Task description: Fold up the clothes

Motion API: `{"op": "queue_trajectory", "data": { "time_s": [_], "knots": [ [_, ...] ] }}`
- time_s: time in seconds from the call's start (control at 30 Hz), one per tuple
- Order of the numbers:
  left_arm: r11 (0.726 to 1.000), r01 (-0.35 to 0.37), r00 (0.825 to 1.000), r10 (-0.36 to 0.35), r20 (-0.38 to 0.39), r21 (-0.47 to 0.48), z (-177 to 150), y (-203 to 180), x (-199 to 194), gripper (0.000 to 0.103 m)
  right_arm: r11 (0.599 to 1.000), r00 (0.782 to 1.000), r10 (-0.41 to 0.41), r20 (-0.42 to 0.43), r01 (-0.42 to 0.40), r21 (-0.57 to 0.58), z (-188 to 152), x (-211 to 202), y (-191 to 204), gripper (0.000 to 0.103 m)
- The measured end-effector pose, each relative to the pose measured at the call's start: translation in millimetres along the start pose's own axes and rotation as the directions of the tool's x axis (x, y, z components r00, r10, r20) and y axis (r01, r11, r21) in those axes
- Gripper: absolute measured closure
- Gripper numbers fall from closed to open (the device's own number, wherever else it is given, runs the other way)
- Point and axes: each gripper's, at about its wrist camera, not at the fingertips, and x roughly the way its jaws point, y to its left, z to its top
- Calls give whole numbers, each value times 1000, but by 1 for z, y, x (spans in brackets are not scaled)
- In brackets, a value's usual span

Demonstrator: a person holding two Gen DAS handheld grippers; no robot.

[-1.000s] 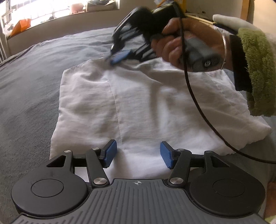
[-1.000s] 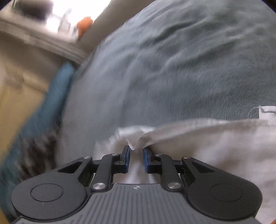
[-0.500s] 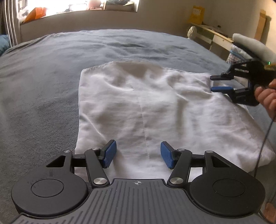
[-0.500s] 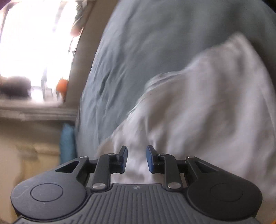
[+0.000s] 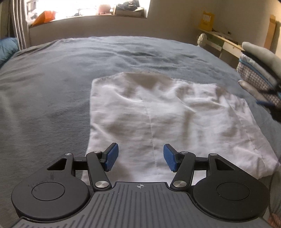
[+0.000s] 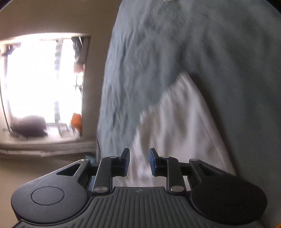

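A white garment (image 5: 166,115) lies folded into a rough rectangle on the grey bedspread (image 5: 52,84), with a seam running down its middle. My left gripper (image 5: 140,158) hovers open over the garment's near edge, nothing between its blue pads. The right gripper (image 5: 268,103) shows blurred at the far right edge of the left wrist view, off the garment's right side. In the tilted right wrist view, my right gripper (image 6: 139,162) is open and empty, with the white garment (image 6: 175,131) below and ahead of it.
A stack of folded clothes (image 5: 258,73) sits at the right of the bed. A low wall with a cluttered window ledge (image 5: 87,14) runs behind the bed, and a shelf (image 5: 221,40) stands at the back right. A blue pillow (image 5: 7,49) lies far left.
The right gripper let go of the garment's far corner, opened, and swung away to the right. The garment now lies flat. The left gripper pulled back slightly and stayed open.
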Motion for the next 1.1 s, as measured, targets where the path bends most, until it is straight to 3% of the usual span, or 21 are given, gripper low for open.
{"op": "queue_trajectory", "data": {
  "time_s": [0.17, 0.23, 0.27, 0.3, 0.43, 0.5, 0.6, 0.73, 0.83, 0.9, 1.0, 1.1],
  "knots": [
    [1000, -20, 1000, 20, 0, 5, -3, -2, -16, 46, 989, 990, -43, -133, 23, -144, -38, -17, 5, 77],
    [1000, -29, 1000, 29, -5, 11, -6, -4, -19, 46, 966, 970, -108, -218, 51, -252, -62, -7, 9, 77],
    [999, -34, 999, 34, -10, 17, -8, -6, -19, 46, 935, 959, -169, -228, 82, -345, -74, -3, 13, 77],
    [999, -39, 999, 39, -12, 19, -9, -5, -18, 46, 889, 949, -229, -215, 114, -443, -86, -1, 14, 77],
    [998, -60, 998, 60, -17, 25, -13, -1, -16, 46, 838, 946, -260, -195, 121, -532, -108, -14, -5, 79],
    [997, -70, 997, 70, -20, 28, -15, 1, -14, 46, 779, 935, -330, -132, 190, -597, -105, -28, -15, 79],
    [996, -85, 996, 86, -24, 33, -18, 5, -12, 46, 670, 899, -438, 12, 335, -663, -93, -54, -28, 80],
    [994, -105, 994, 106, -28, 40, -21, 9, -9, 46, 726, 903, -416, 103, 399, -560, -82, -89, -34, 80],
    [996, -87, 996, 88, -28, 33, -22, 8, -19, 46, 853, 947, -321, -31, 275, -443, -87, -97, -40, 78],
    [997, -66, 997, 67, -32, 30, -23, 7, -26, 45, 921, 958, -259, -125, 206, -330, -93, -90, -51, 75],
    [999, -30, 999, 31, -45, 19, -28, 7, -35, 45, 970, 956, -220, -192, 192, -152, -96, -71, -75, 56],
    [1000, -18, 998, 18, -60, 13, -34, 8, -41, 45, 983, 971, -176, -164, 183, 25, -88, -63, -104, 57]
  ]
}}
